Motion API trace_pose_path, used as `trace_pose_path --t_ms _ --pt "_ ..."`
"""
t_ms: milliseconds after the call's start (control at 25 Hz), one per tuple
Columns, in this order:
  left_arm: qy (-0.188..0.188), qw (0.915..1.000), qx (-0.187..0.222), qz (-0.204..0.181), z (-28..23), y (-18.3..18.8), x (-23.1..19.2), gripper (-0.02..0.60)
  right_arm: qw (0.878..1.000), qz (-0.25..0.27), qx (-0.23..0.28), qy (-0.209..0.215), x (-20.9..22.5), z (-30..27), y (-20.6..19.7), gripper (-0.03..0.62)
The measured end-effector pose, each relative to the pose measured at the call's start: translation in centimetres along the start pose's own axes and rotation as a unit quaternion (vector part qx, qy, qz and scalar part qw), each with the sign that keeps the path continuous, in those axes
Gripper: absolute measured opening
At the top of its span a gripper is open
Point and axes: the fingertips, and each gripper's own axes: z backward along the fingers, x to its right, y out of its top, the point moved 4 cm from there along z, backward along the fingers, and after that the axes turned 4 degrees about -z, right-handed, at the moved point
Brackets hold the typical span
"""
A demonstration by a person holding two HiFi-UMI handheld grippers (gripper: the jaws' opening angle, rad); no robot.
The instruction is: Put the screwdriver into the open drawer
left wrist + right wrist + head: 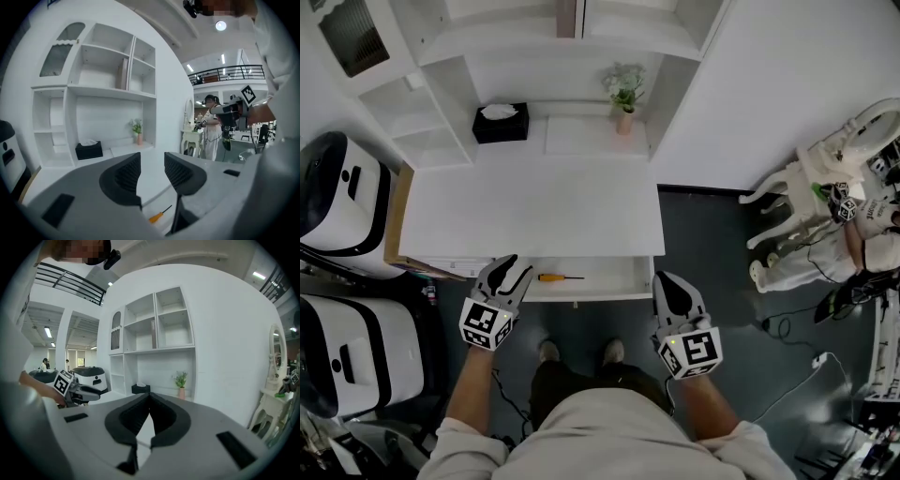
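Note:
A screwdriver (560, 277) with a yellow handle lies flat inside the open drawer (614, 276) under the white desk's front edge. In the left gripper view the screwdriver (160, 214) shows low down, below the jaws. My left gripper (510, 268) hovers just left of it at the drawer front, open with nothing between its jaws (152, 161). My right gripper (668, 281) hangs off the drawer's right end, shut and empty; its jaws (149, 398) meet at the tips.
A black tissue box (500, 123) and a small potted plant (624, 92) stand at the back of the desktop (534, 202) under the shelves. White machines (337, 211) stand at the left. A white chair (802, 192) and another person (867, 234) are at the right.

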Motion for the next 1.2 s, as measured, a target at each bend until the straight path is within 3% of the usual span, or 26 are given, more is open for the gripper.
trace_pose_path --t_ms 80,560,1000,1200 --pt "0.011 0.9997 0.021 -0.003 1.1 1.2 0.2 0.130 1.000 -0.001 0.000 0.000 0.0 -0.1 0.0 0.003" --pt "0.062 0.9933 0.095 -0.022 6.4 6.3 0.9 0.064 1.000 -0.003 0.004 0.004 -0.6 -1.3 0.5 0.003" --pt "0.123 0.9802 0.155 0.006 9.0 8.3 0.9 0.005 1.000 -0.003 0.002 0.007 -0.8 -1.7 0.4 0.003" --pt "0.127 0.9773 0.169 0.011 9.9 9.0 1.2 0.003 1.000 0.002 0.003 0.015 -1.1 -1.8 0.6 0.003"
